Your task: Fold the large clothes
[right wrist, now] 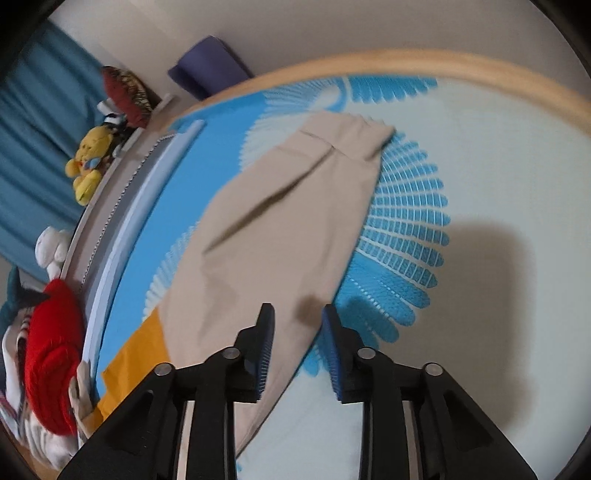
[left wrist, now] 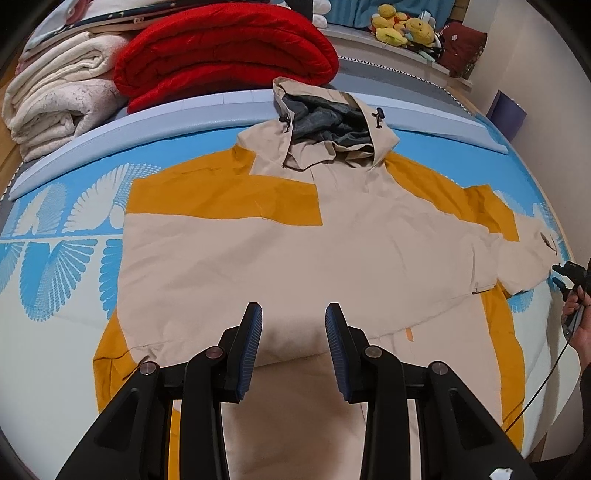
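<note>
On the bed (left wrist: 55, 332), a beige and mustard hooded jacket (left wrist: 295, 251) lies spread flat, hood (left wrist: 325, 122) toward the headboard end, one sleeve (right wrist: 288, 221) stretched out to the right edge.

Left gripper (left wrist: 293, 321): pitched steeply down over the lower body of the jacket, jaws apart, nothing between the pads; fabric visible below the gap. Contact with the cloth cannot be judged.

Right gripper (right wrist: 297, 317): angled down over the sleeve near its lower edge, jaws apart, no fabric pinched. The right wrist view is motion-blurred. In the left wrist view this gripper shows only as a dark tip at the sleeve cuff (left wrist: 543, 240), with the person's hand (left wrist: 580, 317) on its grip, cut off by the frame edge.

Jacket hem is hidden behind the left gripper's body. Folded red blanket (left wrist: 225, 48), cream blanket (left wrist: 55, 92) and yellow plush toys (left wrist: 402, 26) sit beyond the bed end.

No legible writing or labels.
</note>
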### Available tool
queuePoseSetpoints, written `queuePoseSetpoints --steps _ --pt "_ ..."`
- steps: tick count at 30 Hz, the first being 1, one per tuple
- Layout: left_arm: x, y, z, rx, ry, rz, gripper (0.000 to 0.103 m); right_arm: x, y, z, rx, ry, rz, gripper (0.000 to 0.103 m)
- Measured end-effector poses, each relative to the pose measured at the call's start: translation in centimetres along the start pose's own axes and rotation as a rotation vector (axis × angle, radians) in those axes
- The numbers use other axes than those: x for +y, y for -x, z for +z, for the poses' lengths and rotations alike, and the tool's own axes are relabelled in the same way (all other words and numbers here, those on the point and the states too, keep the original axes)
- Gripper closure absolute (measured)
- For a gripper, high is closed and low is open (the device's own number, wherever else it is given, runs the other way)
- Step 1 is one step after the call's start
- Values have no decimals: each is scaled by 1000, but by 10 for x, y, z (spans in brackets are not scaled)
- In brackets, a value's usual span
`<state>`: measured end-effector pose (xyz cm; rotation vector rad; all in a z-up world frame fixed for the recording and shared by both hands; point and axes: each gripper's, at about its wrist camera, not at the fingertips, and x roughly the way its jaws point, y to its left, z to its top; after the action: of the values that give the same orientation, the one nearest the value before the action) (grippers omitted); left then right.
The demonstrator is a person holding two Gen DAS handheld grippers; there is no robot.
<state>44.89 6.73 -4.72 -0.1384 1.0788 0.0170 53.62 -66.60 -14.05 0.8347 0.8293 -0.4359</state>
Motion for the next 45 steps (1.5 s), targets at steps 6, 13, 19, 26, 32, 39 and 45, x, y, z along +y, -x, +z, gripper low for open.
queuePoseSetpoints --steps 6,13,19,26,32,39,45 --pt "2 -9 2 15 4 3 71 -10 -19 5 -32 -43 21 65" --pt "9 -11 4 20 18 5 71 -3 -24 7 -85 -35 3 78" --pt "12 -6 5 12 32 0 71 14 -8 7 -156 2 -6 100" --pt "17 -3 6 17 48 13 71 85 39 0 -282 124 15 101" --pt "18 2 4 12 50 7 71 136 57 -19 -306 227 30 101" --pt "25 5 9 4 80 1 71 225 85 -68 -327 453 65 101" --pt "41 15 19 -15 141 -14 71 345 141 -179 -211 793 366 101"
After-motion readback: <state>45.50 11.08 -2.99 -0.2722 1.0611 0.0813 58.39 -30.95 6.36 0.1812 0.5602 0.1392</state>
